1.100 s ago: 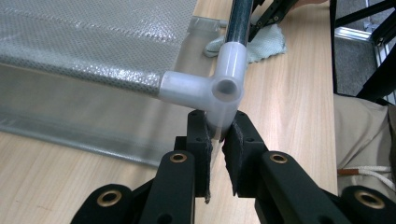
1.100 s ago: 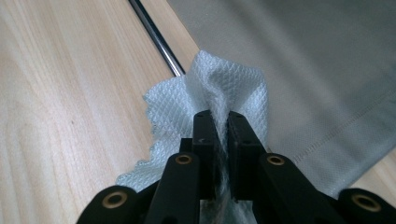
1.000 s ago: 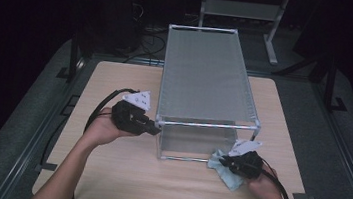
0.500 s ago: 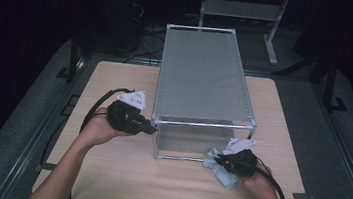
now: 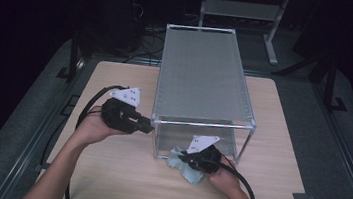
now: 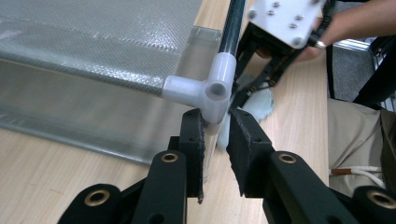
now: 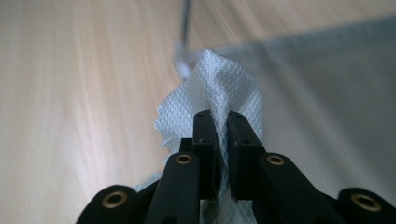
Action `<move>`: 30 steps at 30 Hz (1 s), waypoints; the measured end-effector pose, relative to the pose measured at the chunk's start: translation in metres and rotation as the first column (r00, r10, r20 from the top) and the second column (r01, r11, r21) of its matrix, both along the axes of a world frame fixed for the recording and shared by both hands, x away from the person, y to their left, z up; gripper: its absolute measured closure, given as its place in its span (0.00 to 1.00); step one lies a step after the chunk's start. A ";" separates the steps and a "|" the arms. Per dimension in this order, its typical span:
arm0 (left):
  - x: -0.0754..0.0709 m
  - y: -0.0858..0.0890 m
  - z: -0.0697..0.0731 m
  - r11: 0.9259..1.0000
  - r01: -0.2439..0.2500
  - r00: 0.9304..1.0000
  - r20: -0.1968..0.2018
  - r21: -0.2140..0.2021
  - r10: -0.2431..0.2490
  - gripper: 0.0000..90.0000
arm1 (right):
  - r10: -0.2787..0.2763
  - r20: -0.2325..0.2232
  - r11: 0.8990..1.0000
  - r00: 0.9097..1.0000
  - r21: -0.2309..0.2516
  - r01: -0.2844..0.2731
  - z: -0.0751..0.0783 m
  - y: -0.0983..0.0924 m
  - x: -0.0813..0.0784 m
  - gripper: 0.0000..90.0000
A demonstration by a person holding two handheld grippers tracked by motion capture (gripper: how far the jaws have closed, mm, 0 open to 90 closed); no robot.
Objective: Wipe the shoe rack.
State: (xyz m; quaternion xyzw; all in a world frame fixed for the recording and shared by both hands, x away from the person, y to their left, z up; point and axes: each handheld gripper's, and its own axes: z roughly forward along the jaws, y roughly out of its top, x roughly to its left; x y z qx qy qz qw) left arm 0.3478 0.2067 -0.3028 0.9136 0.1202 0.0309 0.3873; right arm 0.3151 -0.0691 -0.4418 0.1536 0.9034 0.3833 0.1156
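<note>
A clear-walled box frame with a grey mesh top stands on the wooden table. My left gripper is at its near left corner. In the left gripper view the jaws straddle the upright post under the white corner joint. They have just been opening, and a gap shows beside the post. My right gripper is shut on a pale blue-white cloth, low against the box's front wall. That cloth bunches up between the shut jaws.
A cable trails from each gripper toward the table's near edge. Bare tabletop lies left, right and in front of the box. A metal stand sits on the dark floor beyond the table. The right hand's gripper and cloth lie just past the corner post.
The right gripper has slid left along the box's front wall, dragging the cloth with it. The left hand has stayed at the corner.
</note>
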 end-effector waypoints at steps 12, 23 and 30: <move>0.001 -0.003 0.003 1.000 -0.003 1.000 -0.002 0.005 0.003 0.81 | 0.028 0.198 0.991 0.980 0.123 -0.053 0.060 0.028 -0.018 0.92; 0.002 -0.003 0.001 1.000 -0.015 1.000 -0.006 0.004 0.015 0.88 | 0.009 0.182 0.996 0.983 0.080 -0.024 0.035 0.057 -0.005 0.92; 0.001 -0.005 0.001 1.000 -0.012 1.000 -0.004 0.006 0.012 0.88 | 0.004 0.177 0.996 0.984 0.085 -0.019 0.035 0.053 -0.006 0.92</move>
